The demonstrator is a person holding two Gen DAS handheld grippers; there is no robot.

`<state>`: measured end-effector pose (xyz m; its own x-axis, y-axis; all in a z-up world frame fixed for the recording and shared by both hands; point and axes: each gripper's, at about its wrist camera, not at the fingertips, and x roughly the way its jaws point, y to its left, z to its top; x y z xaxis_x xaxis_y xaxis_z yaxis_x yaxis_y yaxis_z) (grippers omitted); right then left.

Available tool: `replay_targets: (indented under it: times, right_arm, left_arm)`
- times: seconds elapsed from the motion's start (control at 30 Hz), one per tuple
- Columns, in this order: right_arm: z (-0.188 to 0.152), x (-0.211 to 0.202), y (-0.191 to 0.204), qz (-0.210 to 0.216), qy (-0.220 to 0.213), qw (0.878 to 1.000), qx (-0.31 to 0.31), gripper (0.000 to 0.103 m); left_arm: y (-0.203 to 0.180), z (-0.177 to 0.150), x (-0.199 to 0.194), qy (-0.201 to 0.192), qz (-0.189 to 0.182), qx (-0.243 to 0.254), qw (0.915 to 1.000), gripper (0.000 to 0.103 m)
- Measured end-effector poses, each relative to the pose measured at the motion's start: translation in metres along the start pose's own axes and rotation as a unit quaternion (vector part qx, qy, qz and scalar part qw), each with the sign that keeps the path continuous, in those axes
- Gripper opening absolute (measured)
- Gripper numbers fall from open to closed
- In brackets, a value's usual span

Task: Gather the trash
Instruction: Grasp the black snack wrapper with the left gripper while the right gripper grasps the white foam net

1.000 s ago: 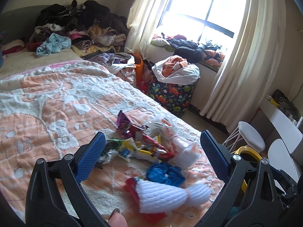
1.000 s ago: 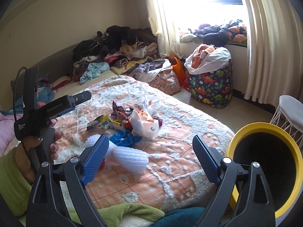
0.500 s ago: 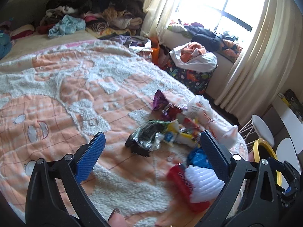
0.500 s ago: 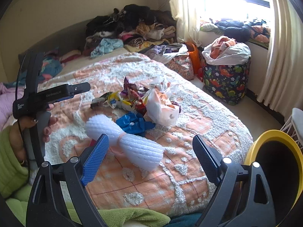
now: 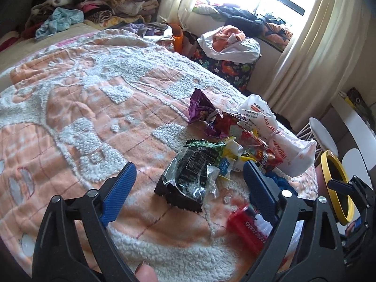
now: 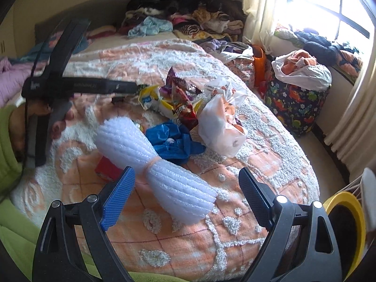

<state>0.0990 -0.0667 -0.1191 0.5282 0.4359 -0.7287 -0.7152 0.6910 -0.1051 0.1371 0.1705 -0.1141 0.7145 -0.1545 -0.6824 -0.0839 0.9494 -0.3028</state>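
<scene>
A heap of trash lies on the orange and white bedspread [image 5: 70,108]. A black and green snack wrapper [image 5: 190,174] lies between the jaws of my open left gripper [image 5: 188,185], untouched. Behind it are a purple wrapper [image 5: 201,105], red and yellow wrappers [image 5: 249,143] and a white plastic bag [image 5: 279,138]. My open right gripper [image 6: 185,195] frames a white foam net bundle [image 6: 162,171], with a blue bag [image 6: 176,141] and a red box [image 6: 107,170] beyond. A yellow-rimmed black bin [image 6: 345,232] stands at the right of the bed.
Piled clothes [image 6: 183,11] cover the far end of the bed. A dinosaur-print hamper [image 6: 296,98] with a white bag of clothes stands under the window, beside the curtains [image 5: 312,54]. A white stool [image 5: 322,134] is near the bin.
Both grippers have moved closer to the trash heap. The left one swung left and now brackets the black and green wrapper; the right one now brackets the foam bundle.
</scene>
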Motion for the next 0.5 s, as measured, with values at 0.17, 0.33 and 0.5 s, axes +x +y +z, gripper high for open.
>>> replay_targets:
  times: [0.17,0.33,0.5]
  right_arm:
    - [-0.005,0.019,0.007,0.008,0.033,0.999,-0.019,0.041]
    - [-0.018,0.014,0.008,0.035,0.029,0.999,-0.008,0.03]
    - [-0.023,-0.005,-0.001,0.051,0.007,0.998,0.042,0.029]
  left_arm:
    - [0.003,-0.001,0.01,0.018,-0.022,-0.009,0.9996,0.065]
    - [0.006,-0.005,0.012,0.023,-0.032,-0.018,0.9991,0.044]
    - [0.005,-0.01,0.006,0.018,-0.039,-0.026,0.9988,0.038]
